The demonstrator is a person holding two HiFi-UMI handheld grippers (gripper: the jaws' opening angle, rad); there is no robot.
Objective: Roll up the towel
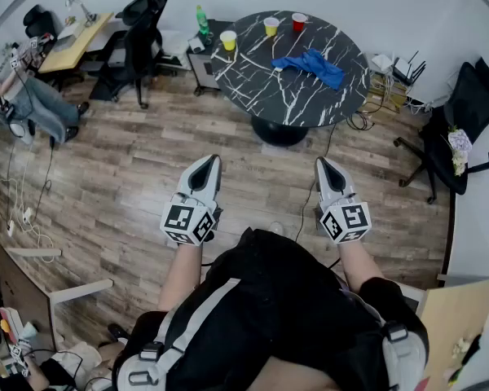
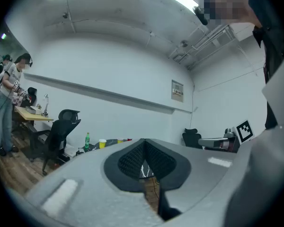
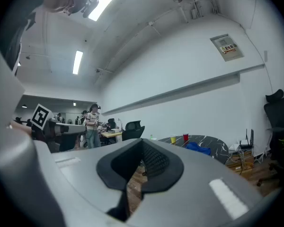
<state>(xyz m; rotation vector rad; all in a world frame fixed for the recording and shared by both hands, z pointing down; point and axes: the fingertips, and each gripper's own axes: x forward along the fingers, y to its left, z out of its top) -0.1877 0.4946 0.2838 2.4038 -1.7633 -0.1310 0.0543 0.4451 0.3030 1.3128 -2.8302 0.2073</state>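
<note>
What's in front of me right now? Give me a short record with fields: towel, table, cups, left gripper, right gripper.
towel: blue towel, crumpled, not rolled, on the table top's right part
table: round black marble-pattern table, beyond both grippers
cups: two yellow cups, one red cup, near the far edge
left gripper: left gripper shut, empty, over the wood floor
right gripper: right gripper shut, empty, over the wood floor
</note>
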